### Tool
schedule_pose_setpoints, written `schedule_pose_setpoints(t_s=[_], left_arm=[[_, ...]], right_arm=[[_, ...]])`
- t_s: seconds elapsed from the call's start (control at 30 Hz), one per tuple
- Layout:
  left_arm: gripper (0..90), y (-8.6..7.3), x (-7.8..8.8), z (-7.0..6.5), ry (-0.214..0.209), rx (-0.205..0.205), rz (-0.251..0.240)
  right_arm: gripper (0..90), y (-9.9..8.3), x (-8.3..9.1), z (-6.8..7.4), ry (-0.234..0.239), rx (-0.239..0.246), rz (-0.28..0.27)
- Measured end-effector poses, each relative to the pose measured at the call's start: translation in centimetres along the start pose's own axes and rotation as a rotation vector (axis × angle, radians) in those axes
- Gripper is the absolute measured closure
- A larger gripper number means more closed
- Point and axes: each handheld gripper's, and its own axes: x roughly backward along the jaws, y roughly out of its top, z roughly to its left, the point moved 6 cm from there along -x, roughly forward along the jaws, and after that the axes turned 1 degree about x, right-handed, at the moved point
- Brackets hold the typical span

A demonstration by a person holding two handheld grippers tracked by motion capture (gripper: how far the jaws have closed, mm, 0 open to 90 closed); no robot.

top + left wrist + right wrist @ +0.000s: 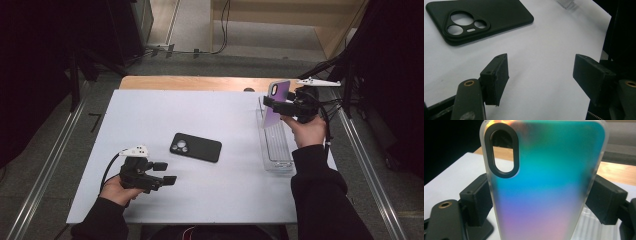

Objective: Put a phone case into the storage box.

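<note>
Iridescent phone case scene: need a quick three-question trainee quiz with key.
1. True or false: the right gripper is shut on the iridescent translucent phone case.
2. Which thing lies flat on the white table sheet: A) the matte black phone case, B) the clear plastic tray, C) the iridescent case?
3. How do the left gripper jaws stand?

Key: 1 true. 2 A. 3 open, nothing between them.

Frosted translucent plastic phone case (544, 185) shimmering iridescent teal to pink, matt black rubbery phone case (479, 20) lying smooth, clear ribbed plastic tray (276, 145) glinting, white matt table (150, 115) showing a wooden edge
</note>
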Motion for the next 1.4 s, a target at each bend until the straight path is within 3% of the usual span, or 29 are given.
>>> schedule_pose_setpoints(t_s=[0.33,0.77,1.13,1.4], left_arm=[[29.1,0.1,0.1,0.0,0.004,0.001,-0.009],[29.1,0.1,0.1,0.0,-0.005,0.005,-0.017],[29.1,0.1,0.1,0.1,-0.008,0.004,-0.017],[29.1,0.1,0.1,0.1,-0.012,0.005,-0.018]], right_arm=[[14.6,1.0,-1.5,-2.1,-0.111,-0.016,-0.002],[14.6,1.7,-3.3,-4.2,-0.200,-0.061,-0.029],[14.6,1.5,-5.8,-5.7,-0.298,-0.065,-0.031],[14.6,0.9,-7.8,-6.8,-0.332,-0.091,-0.046]])
